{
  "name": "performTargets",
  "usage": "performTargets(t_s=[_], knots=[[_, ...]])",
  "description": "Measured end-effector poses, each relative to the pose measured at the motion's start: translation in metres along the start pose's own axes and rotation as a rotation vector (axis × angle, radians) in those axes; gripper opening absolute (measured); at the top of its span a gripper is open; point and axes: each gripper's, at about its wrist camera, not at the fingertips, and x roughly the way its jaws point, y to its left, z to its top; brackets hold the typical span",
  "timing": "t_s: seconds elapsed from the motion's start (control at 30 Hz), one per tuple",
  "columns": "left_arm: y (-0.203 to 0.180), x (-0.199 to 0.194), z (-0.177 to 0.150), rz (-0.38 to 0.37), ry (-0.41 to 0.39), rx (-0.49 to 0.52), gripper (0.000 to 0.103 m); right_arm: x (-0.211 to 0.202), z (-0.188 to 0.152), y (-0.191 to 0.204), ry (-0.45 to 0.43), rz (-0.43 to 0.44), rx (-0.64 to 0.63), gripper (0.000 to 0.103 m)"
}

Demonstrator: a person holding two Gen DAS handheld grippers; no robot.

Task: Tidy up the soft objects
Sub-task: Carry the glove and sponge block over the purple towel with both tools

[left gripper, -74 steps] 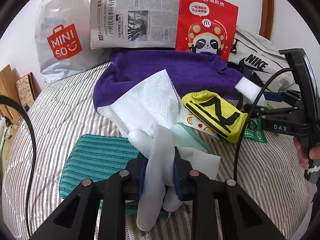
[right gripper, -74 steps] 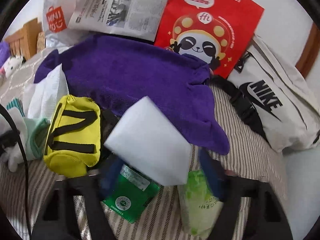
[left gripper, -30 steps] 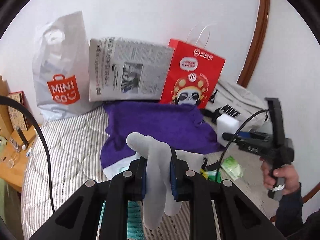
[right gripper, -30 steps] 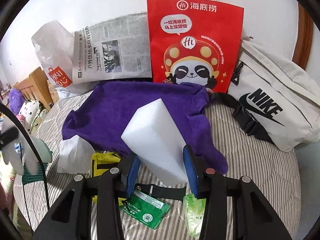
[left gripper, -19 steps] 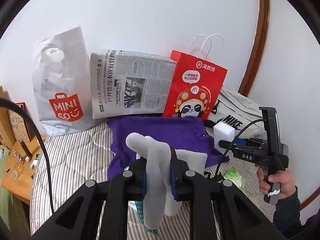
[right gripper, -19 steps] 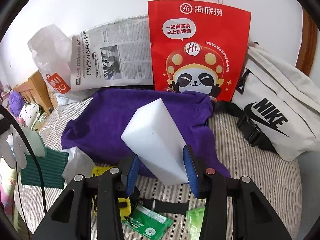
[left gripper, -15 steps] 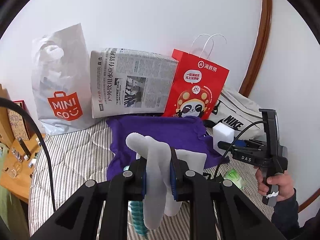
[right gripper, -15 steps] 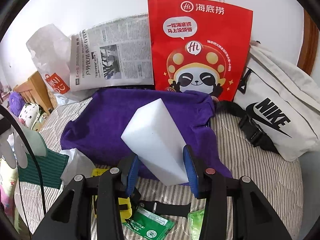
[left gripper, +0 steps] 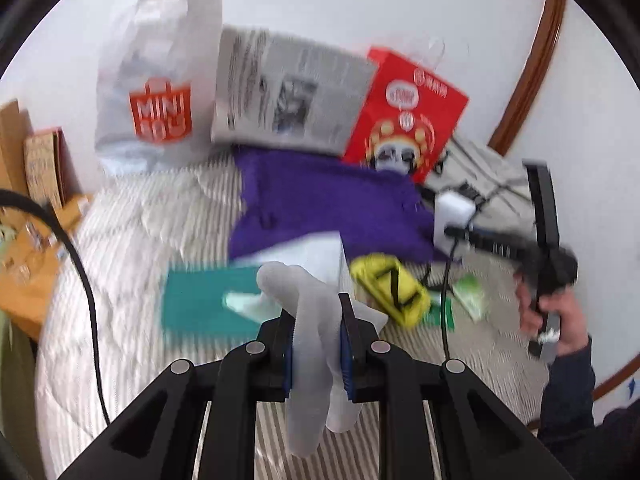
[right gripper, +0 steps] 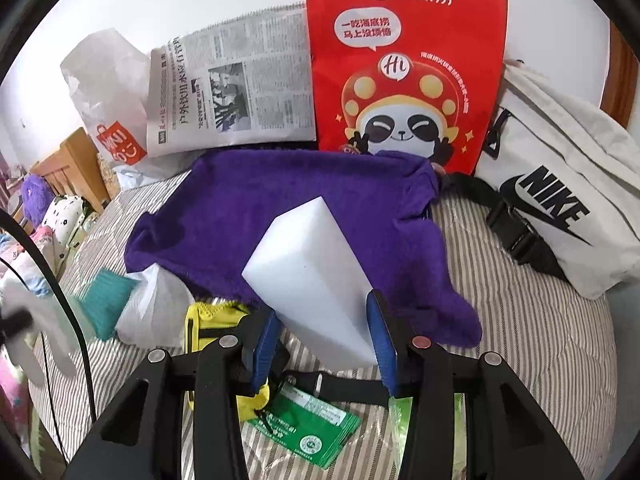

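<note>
Left hand-held gripper (left gripper: 317,344) dropped, pinching white sock (left gripper: 308,320) | right (right gripper: 326,344) clamps sponge (right gripper: 316,276) (steady)

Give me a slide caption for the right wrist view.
Right gripper holding a white sponge block above a purple towel on the striped bed.

My right gripper (right gripper: 326,344) clamps white sponge block (right gripper: 316,276) above striped bed (right gripper: 540,340). Purple towel (right gripper: 280,216) behind it. Red panda bag (right gripper: 404,72), newspaper (right gripper: 236,92), Nike bag (right gripper: 560,196) along wall.
</note>
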Motion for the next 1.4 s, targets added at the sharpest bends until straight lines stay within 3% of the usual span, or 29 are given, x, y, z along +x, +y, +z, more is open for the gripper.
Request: performTargets(t_s=[0.17, 0.33, 0.63, 1.0, 1.4], knots=[[-0.008, 0.017, -0.018, -0.017, 0.055, 0.008, 0.017, 0.001, -0.010, 0.003, 0.014, 0.005, -0.007, 0.043], [-0.021, 0.017, -0.008, -0.036, 0.028, 0.043, 0.017, -0.001, -0.014, 0.003, 0.020, 0.007, -0.003, 0.043], [-0.023, 0.030, 0.047, 0.007, -0.063, 0.090, 0.017, 0.012, 0.005, -0.007, 0.009, -0.028, 0.009, 0.043], [-0.019, 0.079, 0.114, 0.053, -0.133, 0.111, 0.017, 0.045, 0.036, -0.026, 0.015, -0.099, 0.012, 0.043], [-0.004, 0.150, 0.174, 0.043, -0.117, 0.078, 0.017, 0.085, 0.073, -0.040, 0.034, -0.140, 0.053, 0.043]])
